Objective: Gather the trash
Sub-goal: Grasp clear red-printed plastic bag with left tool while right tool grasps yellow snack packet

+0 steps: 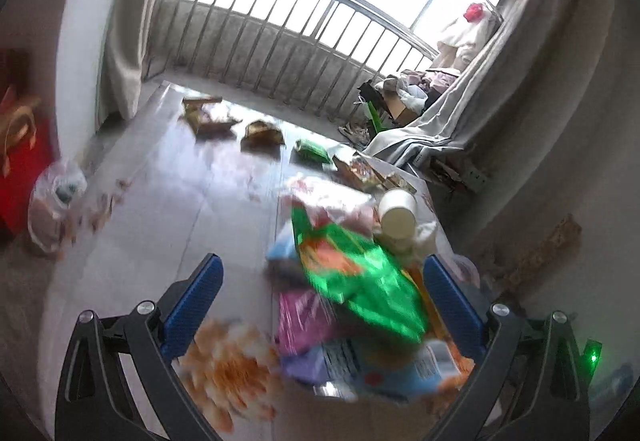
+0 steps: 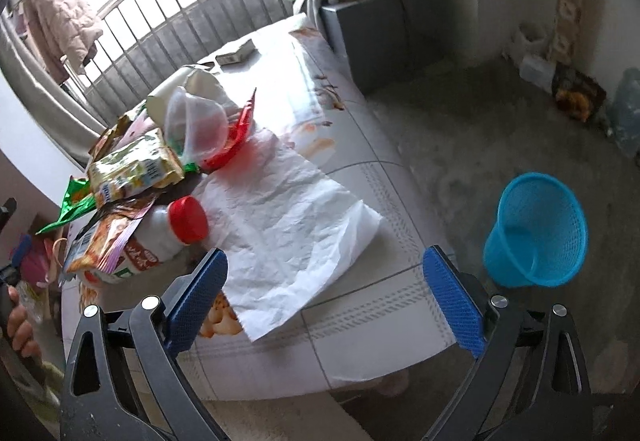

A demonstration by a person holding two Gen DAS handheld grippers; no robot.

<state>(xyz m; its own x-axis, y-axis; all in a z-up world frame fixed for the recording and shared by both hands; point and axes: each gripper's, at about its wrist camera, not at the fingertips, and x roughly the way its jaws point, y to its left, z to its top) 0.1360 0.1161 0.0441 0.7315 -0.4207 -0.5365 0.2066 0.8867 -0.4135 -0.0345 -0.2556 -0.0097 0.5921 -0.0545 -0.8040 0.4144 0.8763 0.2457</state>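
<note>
I see two grippers, one in each wrist view, and both have their blue fingers spread wide with nothing between them; the left gripper (image 1: 322,299) hangs over a pile of trash, the right gripper (image 2: 326,295) over a sheet of white paper (image 2: 288,229).

In the left view the pile is blurred; I count one green foil wrapper (image 1: 360,273) at about 1 o'clock from the fingers, one pink packet (image 1: 304,321) under it, and one paper cup (image 1: 398,211) lying on its side further out at 1 o'clock; three more wrappers (image 1: 262,133) lie far across the table (image 1: 160,225) at 11 to 12 o'clock; one clear plastic bag (image 1: 56,201) sits at 9 o'clock.

The right view shows what the left does not: one blue mesh basket (image 2: 536,231) on the floor at 3 o'clock, well apart from the table edge, and it looks empty; one white bottle with a red cap (image 2: 188,219) lying at 10 o'clock, just beside the paper; one clear plastic cup (image 2: 196,125) and one red wrapper (image 2: 234,139) at 11 o'clock; one yellow-green snack bag (image 2: 132,169) on top of the pile; one small box (image 2: 236,53) far at 12 o'clock.

The bottle and the bags carry printing, but I cannot read any word.
</note>
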